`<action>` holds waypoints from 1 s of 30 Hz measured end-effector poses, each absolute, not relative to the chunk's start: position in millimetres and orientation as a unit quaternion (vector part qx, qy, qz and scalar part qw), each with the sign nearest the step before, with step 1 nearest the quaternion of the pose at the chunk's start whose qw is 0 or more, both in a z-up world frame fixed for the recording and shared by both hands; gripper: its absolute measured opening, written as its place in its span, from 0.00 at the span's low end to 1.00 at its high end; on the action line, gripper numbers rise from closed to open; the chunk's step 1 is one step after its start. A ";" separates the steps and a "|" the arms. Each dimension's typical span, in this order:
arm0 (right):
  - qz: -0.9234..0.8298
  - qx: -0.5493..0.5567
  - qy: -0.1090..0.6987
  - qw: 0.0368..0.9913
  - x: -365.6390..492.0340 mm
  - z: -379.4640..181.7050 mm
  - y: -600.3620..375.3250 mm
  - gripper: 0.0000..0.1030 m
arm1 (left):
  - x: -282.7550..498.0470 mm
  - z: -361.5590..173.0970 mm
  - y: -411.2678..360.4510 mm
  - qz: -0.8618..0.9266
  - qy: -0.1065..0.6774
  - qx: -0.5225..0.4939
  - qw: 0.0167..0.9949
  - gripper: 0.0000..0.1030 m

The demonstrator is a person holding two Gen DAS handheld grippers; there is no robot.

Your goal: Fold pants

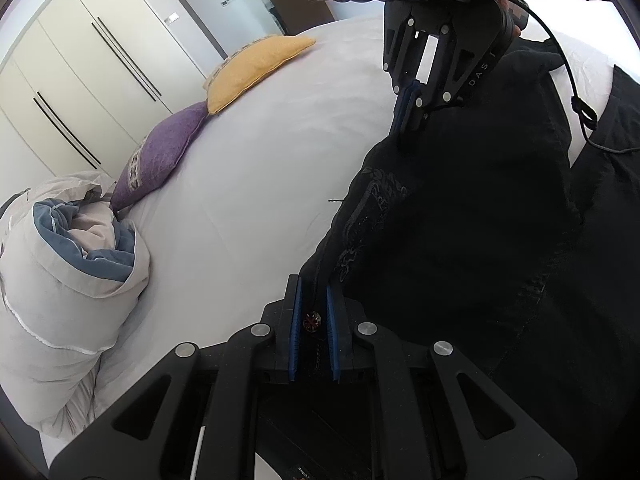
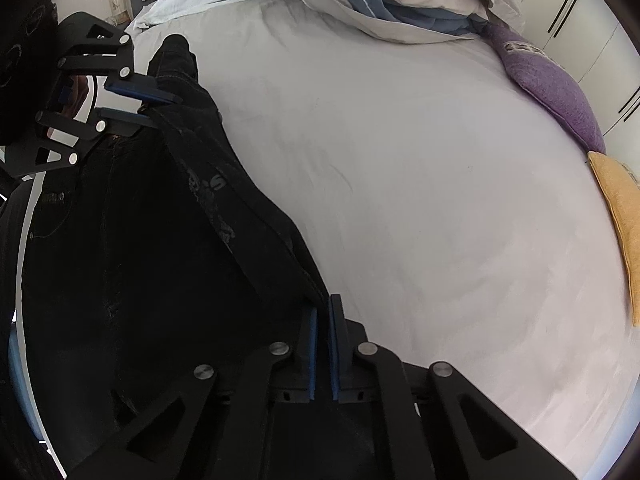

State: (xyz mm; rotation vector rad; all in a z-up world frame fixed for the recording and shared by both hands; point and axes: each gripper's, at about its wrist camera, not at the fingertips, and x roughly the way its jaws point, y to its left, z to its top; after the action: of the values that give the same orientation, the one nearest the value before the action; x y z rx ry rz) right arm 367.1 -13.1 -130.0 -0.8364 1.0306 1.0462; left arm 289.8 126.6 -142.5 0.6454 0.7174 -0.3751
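Observation:
Black pants point(image 1: 460, 220) with grey printed lettering are held up over a white bed. My left gripper point(image 1: 313, 292) is shut on the waistband by its metal button point(image 1: 312, 321). My right gripper point(image 2: 323, 312) is shut on the edge of the pants point(image 2: 140, 240). The right gripper also shows in the left wrist view point(image 1: 408, 120), pinching the pants' upper edge. The left gripper shows in the right wrist view point(image 2: 160, 110), its blue pads around the fabric.
The white bed sheet point(image 1: 260, 160) spreads under the pants. A yellow cushion point(image 1: 256, 68) and a purple cushion point(image 1: 164, 156) lie along the far side. A bundled white and blue duvet point(image 1: 68, 248) sits at one end. A white wardrobe point(image 1: 80, 72) stands behind.

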 end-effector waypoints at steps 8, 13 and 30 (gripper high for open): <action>0.461 -0.387 0.431 0.673 321.4 -108.2 -27.2 0.03 | 262.7 -125.3 125.9 -0.181 0.328 0.295 0.879 0.10; 0.453 -0.396 0.408 0.687 285.8 -93.6 -37.2 0.03 | 230.1 -117.3 122.5 -0.197 0.322 0.291 0.879 0.10; 0.433 -0.369 0.401 0.718 116.8 -111.6 -68.1 0.03 | 83.9 -128.1 100.9 -0.267 0.359 0.291 0.846 0.10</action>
State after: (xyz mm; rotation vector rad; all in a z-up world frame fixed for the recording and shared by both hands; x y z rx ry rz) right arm 116.8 -68.1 -111.6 -0.8152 0.8864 0.9573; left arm 83.9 100.8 -128.1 0.6135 0.7580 -0.5631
